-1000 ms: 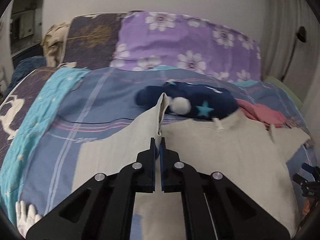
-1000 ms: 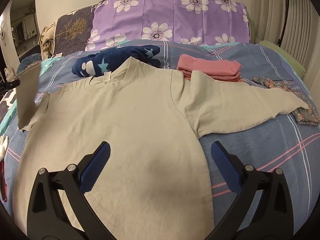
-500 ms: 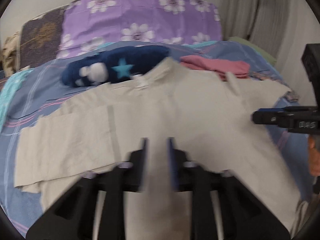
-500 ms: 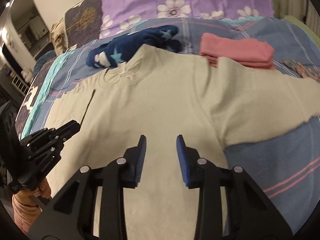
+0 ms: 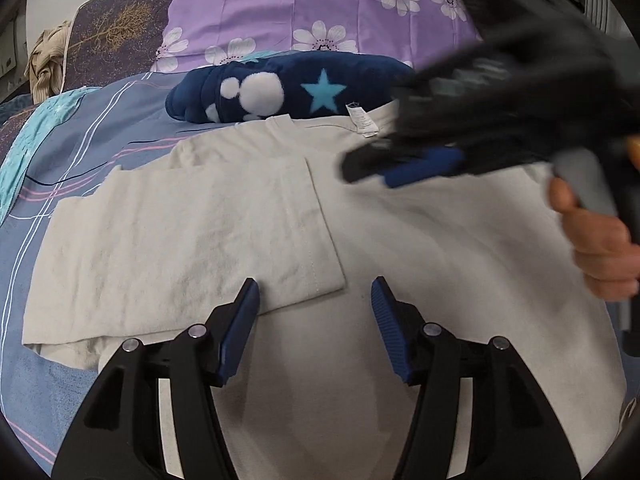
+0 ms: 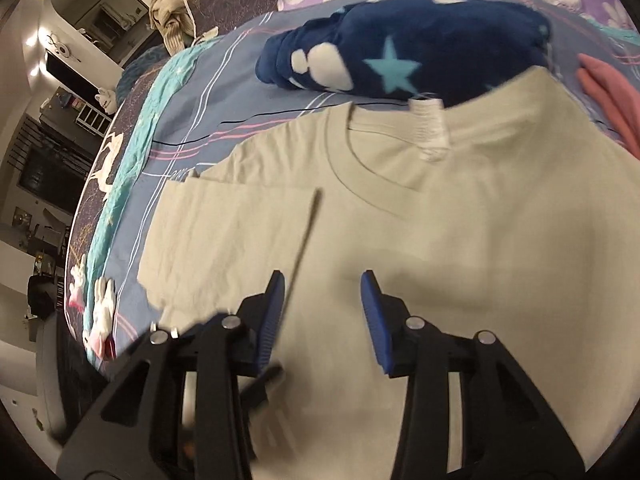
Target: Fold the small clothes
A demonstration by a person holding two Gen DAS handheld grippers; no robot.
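Note:
A beige long-sleeved shirt [image 5: 440, 240] lies flat on the bed, collar away from me. Its left sleeve [image 5: 180, 240] is folded across onto the body. My left gripper [image 5: 316, 304] is open and empty just above the sleeve's cuff end. My right gripper [image 6: 322, 300] is open and empty above the shirt's chest [image 6: 480, 220], beside the folded sleeve [image 6: 224, 232]. In the left wrist view the right gripper [image 5: 420, 160] shows blurred over the shirt's right side.
A dark blue fleece with stars [image 5: 288, 88] lies past the collar. A folded pink garment [image 6: 608, 92] is at the right. Purple flowered pillows [image 5: 320, 12] stand at the bed's head. The bed's left edge [image 6: 92, 280] drops to the room.
My left gripper carried the left sleeve across onto the shirt's body and let it go, opening. My right gripper moved left over the chest, closed part way, then opened wider.

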